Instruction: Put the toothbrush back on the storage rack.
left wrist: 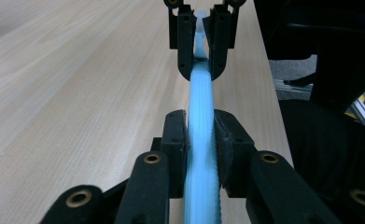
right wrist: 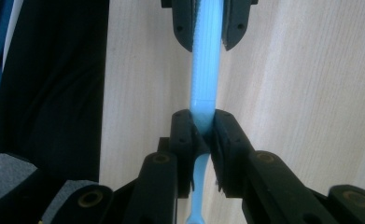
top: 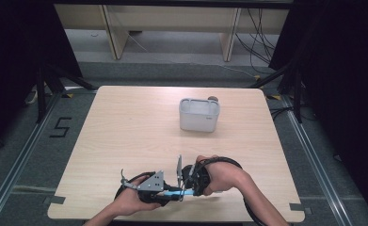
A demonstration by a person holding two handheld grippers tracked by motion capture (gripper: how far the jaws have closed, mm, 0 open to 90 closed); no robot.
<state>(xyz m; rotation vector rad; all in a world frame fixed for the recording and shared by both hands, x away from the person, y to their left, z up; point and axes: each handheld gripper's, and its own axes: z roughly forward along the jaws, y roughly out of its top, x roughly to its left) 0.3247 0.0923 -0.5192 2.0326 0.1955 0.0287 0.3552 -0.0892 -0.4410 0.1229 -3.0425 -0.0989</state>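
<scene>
Spanning the gap between the two grippers, a light blue toothbrush (top: 174,192) hangs level just above the near edge of the tabletop (top: 125,132). In the left gripper view, the left gripper (left wrist: 200,135) has its jaws clamped on the thick ribbed handle of the brush. In the right gripper view, the right gripper (right wrist: 202,130) has its jaws closed on the point where the handle narrows into the thin neck. Both grippers face each other, left hand (top: 132,200) at the near left, right hand (top: 224,176) just to its right. A pale grey container (top: 199,115) stands well apart at the far middle of the tabletop
</scene>
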